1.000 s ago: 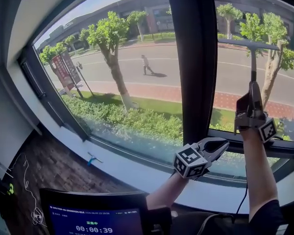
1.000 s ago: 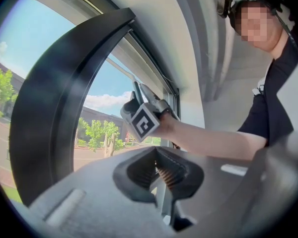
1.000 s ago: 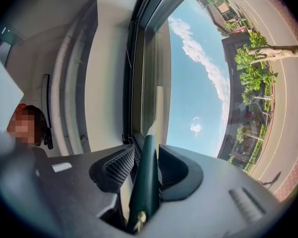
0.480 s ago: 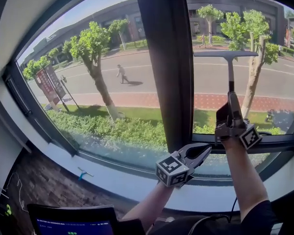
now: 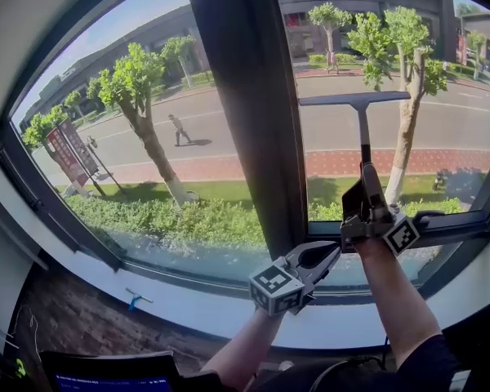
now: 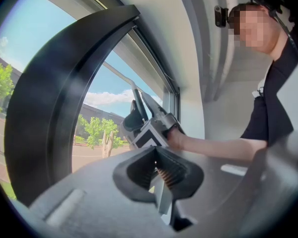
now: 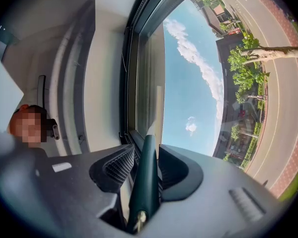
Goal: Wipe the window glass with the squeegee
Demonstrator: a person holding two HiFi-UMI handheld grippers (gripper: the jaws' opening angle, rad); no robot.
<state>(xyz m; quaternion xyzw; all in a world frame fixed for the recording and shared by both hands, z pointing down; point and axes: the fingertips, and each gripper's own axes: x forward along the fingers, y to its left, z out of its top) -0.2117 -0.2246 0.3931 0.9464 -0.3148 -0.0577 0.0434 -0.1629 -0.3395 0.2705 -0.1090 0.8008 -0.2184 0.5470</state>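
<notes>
The squeegee (image 5: pixel 362 129) stands upright against the right window pane (image 5: pixel 449 129), its T-shaped blade (image 5: pixel 355 99) lying flat across the glass. My right gripper (image 5: pixel 367 178) is shut on the dark green handle (image 7: pixel 148 175), just above the lower window frame. In the left gripper view the squeegee (image 6: pixel 135 97) and the right gripper (image 6: pixel 150 125) show ahead beside the glass. My left gripper (image 5: pixel 335 251) hangs lower and to the left, near the foot of the dark mullion (image 5: pixel 241 121). Its jaws meet with nothing between them (image 6: pixel 156 156).
The wide left pane (image 5: pixel 131 162) lies beyond the mullion. A white sill (image 5: pixel 188 296) runs below both panes, with a small blue-handled tool (image 5: pixel 133 299) lying on it at the left. A monitor (image 5: pixel 106 374) sits at the bottom left.
The head view has swung right, so the window slides left in frame. The squeegee and right gripper have come slightly down the right pane. The left gripper stays shut below them.
</notes>
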